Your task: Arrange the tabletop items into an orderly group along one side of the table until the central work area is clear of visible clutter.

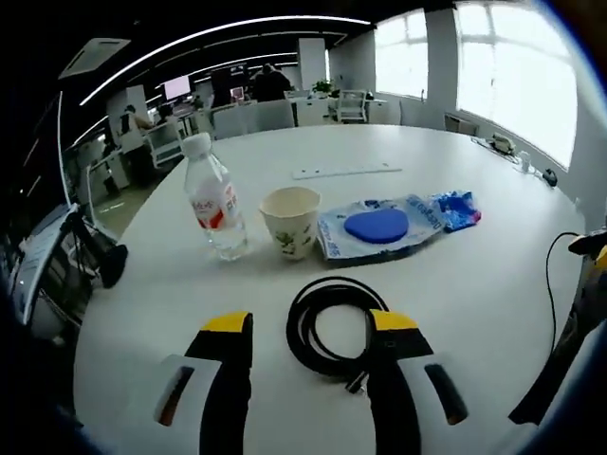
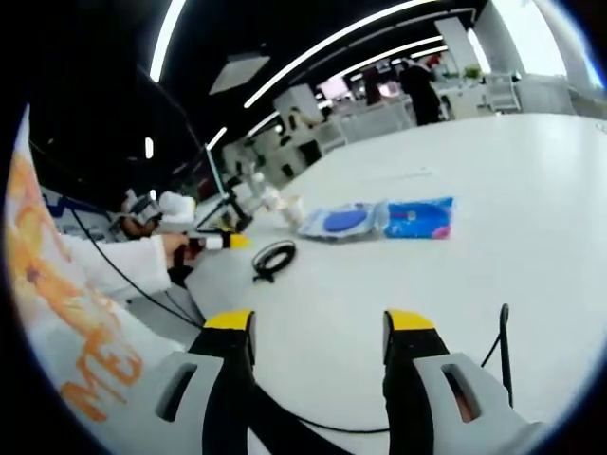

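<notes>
Left gripper (image 1: 308, 346) hovers with jaws wide right over the cable coil (image 1: 334, 325), far nearer than the empty, wide-jawed right gripper (image 2: 321, 341).

1. Looks like a big open office.
2. Has a large round white table (image 1: 493, 284) in front, like a meeting table.
3. Shows rows of desks farther back with white chairs (image 1: 353, 104) and a lit computer screen (image 1: 176, 88).
4. Shows people sitting and standing at those desks (image 1: 270, 83).
5. Has long strips of white light (image 1: 218, 36) curving across a dark ceiling.
6. Has tall bright windows (image 1: 517, 71) along one side.
7. Holds a green plant (image 1: 323, 86) near a white pillar (image 1: 312, 63).
</notes>
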Available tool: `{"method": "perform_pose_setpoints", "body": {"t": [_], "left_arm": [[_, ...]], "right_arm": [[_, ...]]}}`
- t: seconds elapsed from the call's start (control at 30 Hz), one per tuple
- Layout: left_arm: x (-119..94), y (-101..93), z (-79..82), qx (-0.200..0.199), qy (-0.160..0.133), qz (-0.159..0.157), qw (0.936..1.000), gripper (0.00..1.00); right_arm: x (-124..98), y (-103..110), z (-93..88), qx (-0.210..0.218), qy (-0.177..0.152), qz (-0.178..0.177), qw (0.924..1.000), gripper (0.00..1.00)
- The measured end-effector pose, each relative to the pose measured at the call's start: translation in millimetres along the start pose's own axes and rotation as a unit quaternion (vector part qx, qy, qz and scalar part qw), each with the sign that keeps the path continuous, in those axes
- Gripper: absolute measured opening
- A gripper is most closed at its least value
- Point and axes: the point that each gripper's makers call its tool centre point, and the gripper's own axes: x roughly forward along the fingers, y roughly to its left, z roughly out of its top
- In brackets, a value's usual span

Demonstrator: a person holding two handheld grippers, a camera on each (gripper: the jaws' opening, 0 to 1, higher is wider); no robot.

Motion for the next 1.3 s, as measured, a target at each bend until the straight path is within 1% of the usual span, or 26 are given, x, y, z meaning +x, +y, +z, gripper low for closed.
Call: {"method": "perform_pose_setpoints", "body": {"t": [0.07,0.1,0.2,0.23,0.27,0.33,0.4,0.5,0.57,0.63,0.67,0.73,0.77,0.87,0.97,1.0,1.03,1.07,1.1,1.17,1.2,1.23,1.27,1.3], "left_arm": [[3.6,2.2,-8.0,-0.014,0.016,0.009,0.9997,0.45],[6.6,3.5,-13.0,-0.039,0.025,0.017,0.9988,0.45],[13.5,3.2,-21.6,-0.08,0.038,0.024,0.9958,0.45],[15.4,3.5,-22.9,-0.081,0.039,0.026,0.9956,0.45],[17.6,3.5,-27.3,-0.09,0.048,0.032,0.9943,0.45],[22.0,2.1,-32.5,-0.097,0.057,0.036,0.993,0.44],[24.6,0.8,-40.9,-0.105,0.074,0.043,0.9908,0.43],[27.8,-4.1,-43.9,-0.124,0.067,0.041,0.9892,0.41],[28.5,-7.3,-48.5,-0.127,0.072,0.044,0.9883,0.41],[29.3,-8.0,-52.2,-0.129,0.073,0.048,0.9877,0.39],[29.4,-8.7,-54.0,-0.133,0.074,0.049,0.9872,0.37],[31.1,-13.8,-57.9,-0.147,0.071,0.038,0.9858,0.29],[31.5,-13.9,-58.5,-0.166,0.065,0.042,0.983,0.28],[31.5,-12.5,-59.3,-0.204,0.058,0.049,0.976,0.26],[30.0,-10.6,-58.7,-0.208,0.057,0.057,0.9749,0.21],[30.5,-10.0,-59.2,-0.219,0.061,0.055,0.9723,0.16],[30.2,-12.9,-60.3,-0.235,0.067,0.048,0.9684,0.13],[31.3,-16.1,-60.0,-0.261,0.072,0.036,0.962,0.1],[30.0,-18.7,-60.4,-0.276,0.077,0.028,0.9577,0.08],[31.6,-13.6,-61.1,-0.29,0.087,0.035,0.9523,0.06],[30.8,-14.5,-57.6,-0.314,0.082,0.031,0.9454,0.03],[30.3,-14.9,-55.9,-0.321,0.079,0.028,0.9432,0.02],[29.9,-18.6,-52.3,-0.333,0.076,0.015,0.9398,0.01],[29.0,-20.2,-52.8,-0.312,0.082,0.013,0.9466,0.01]], "right_arm": [[-1.3,-0.5,0.5,0.0,-0.002,-0.001,1.0,0.52],[-2.2,-0.9,0.9,0.001,-0.005,-0.003,1.0,0.52],[-4.3,-2.3,1.0,0.006,-0.01,-0.006,0.9999,0.52],[-5.2,-3.0,0.4,0.006,-0.01,-0.007,0.9999,0.52],[-5.8,-3.3,0.3,0.006,-0.01,-0.008,0.9999,0.52],[-7.6,-4.1,0.4,0.007,-0.011,-0.01,0.9999,0.52],[-9.0,-5.1,0.3,0.008,-0.012,-0.012,0.9998,0.52],[-10.5,-6.1,1.8,0.015,-0.017,-0.011,0.9997,0.52],[-10.6,-6.9,2.3,0.017,-0.018,-0.012,0.9996,0.52],[-10.4,-7.8,2.4,0.014,-0.016,-0.012,0.9997,0.52],[-10.1,-8.2,2.8,0.013,-0.015,-0.012,0.9997,0.52],[-9.4,-8.4,4.4,0.014,-0.016,-0.01,0.9997,0.52],[-8.9,-8.5,4.8,0.014,-0.016,-0.009,0.9997,0.52],[-7.1,-9.6,5.8,0.014,-0.015,-0.007,0.9998,0.51],[-3.2,-11.0,7.0,0.015,-0.015,-0.003,0.9998,0.51],[-1.7,-10.8,7.2,0.015,-0.014,-0.001,0.9998,0.5],[0.7,-10.2,7.3,0.013,-0.011,0.002,0.9999,0.5],[2.2,-9.7,7.5,0.011,-0.009,0.004,0.9999,0.5],[3.9,-9.2,7.7,0.009,-0.007,0.007,0.9999,0.5],[8.0,-7.9,9.3,0.007,-0.006,0.012,0.9999,0.5],[10.2,-7.1,10.7,0.006,-0.006,0.015,0.9999,0.49],[11.6,-6.5,11.8,0.004,-0.006,0.017,0.9998,0.49],[12.6,-5.8,13.2,0.003,-0.006,0.018,0.9998,0.49],[13.9,-5.0,14.9,0.001,-0.008,0.02,0.9998,0.49]]}}
